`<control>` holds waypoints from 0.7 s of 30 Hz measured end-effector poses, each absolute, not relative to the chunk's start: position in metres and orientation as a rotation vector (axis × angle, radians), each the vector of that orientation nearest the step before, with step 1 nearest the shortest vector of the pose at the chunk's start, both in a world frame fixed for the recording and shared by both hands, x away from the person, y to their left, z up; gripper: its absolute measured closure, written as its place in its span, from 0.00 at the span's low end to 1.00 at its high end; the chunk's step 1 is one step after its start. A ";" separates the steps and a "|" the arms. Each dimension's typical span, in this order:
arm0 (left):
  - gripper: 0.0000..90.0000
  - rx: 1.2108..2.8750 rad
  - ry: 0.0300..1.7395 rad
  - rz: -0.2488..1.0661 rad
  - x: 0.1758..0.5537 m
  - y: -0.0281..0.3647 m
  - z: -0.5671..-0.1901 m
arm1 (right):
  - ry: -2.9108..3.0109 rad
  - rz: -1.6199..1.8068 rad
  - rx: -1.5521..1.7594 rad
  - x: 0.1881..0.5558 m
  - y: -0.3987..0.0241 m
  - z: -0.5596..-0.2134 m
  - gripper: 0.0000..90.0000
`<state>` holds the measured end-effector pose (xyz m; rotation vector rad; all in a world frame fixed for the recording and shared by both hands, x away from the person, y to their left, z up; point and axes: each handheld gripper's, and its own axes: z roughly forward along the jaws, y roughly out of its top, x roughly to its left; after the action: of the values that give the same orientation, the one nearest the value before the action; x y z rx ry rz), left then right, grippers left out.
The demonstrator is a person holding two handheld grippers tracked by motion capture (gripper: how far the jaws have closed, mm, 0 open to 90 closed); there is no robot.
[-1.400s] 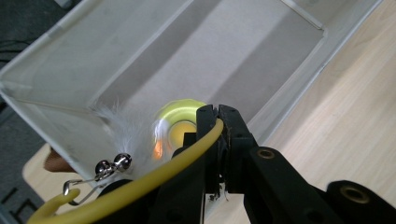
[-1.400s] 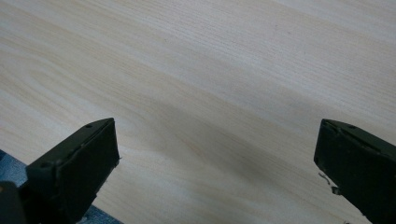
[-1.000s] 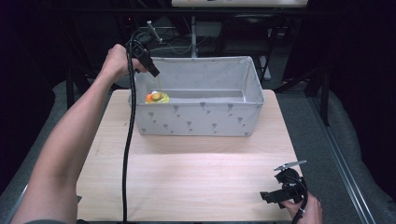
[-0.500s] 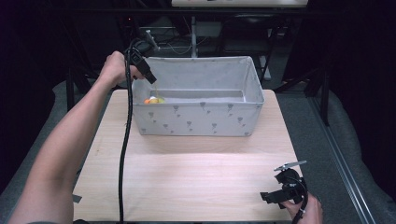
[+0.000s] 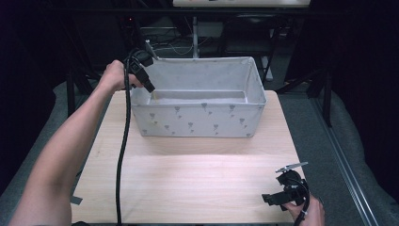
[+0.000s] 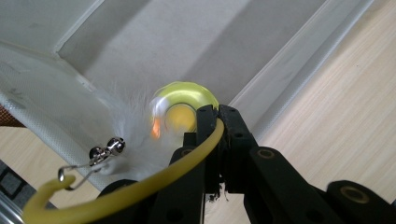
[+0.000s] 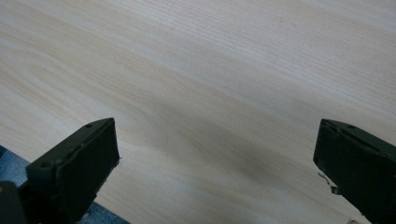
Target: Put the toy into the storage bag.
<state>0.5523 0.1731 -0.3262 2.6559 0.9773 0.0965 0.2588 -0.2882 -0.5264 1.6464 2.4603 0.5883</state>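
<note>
My left gripper (image 5: pixel 142 71) hangs over the left end of a white fabric bin (image 5: pixel 197 117), jaws pointing down into it. In the left gripper view my left gripper (image 6: pixel 217 113) is shut on the yellow cord (image 6: pixel 140 184) of a toy. The toy has a round yellow piece (image 6: pixel 184 100), blurred white feathers (image 6: pixel 126 121) and small metal bells (image 6: pixel 108 148), and it dangles over the bin's floor. My right gripper (image 5: pixel 283 194) rests low at the table's near right corner. In its own view the right gripper (image 7: pixel 217 140) stands open over bare wood.
The bin has a pattern of small grey marks and sits at the far middle of a light wooden table (image 5: pixel 188 179). A black cable (image 5: pixel 123 141) trails from the left gripper along the forearm. Dark stands and wires lie behind the table.
The left hand has sunk toward the bin's left end. The toy, plain to see inside the bin a second ago, is now almost hidden behind the bin's wall. The right gripper has kept still.
</note>
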 end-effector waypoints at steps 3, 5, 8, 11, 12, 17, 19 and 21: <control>0.98 2.663 0.982 0.093 0.552 0.174 -0.329 | 2.475 0.575 1.644 0.259 -0.289 -0.526 0.00; 0.98 2.658 0.982 0.096 0.551 0.176 -0.331 | 2.453 0.613 1.670 0.259 -0.288 -0.528 0.00; 0.98 2.676 0.989 0.085 0.550 0.177 -0.337 | 2.460 0.586 1.656 0.259 -0.288 -0.528 0.00; 0.98 2.685 1.002 0.069 0.550 0.179 -0.345 | 2.467 0.586 1.650 0.259 -0.288 -0.528 0.00; 0.98 2.696 1.007 0.065 0.550 0.180 -0.350 | 2.472 0.564 1.650 0.259 -0.288 -0.528 0.00; 0.98 2.724 1.036 0.064 0.550 0.180 -0.359 | 2.464 0.581 1.662 0.259 -0.288 -0.529 0.00; 0.98 2.734 1.050 0.061 0.550 0.181 -0.364 | 2.473 0.581 1.653 0.259 -0.288 -0.529 0.00; 0.98 2.729 1.060 0.058 0.551 0.182 -0.367 | 2.473 0.581 1.653 0.259 -0.288 -0.529 0.00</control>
<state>0.5512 0.1823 -0.3669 2.7295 1.0600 0.0583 0.2589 -0.2882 -0.5288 1.6534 2.4727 0.5812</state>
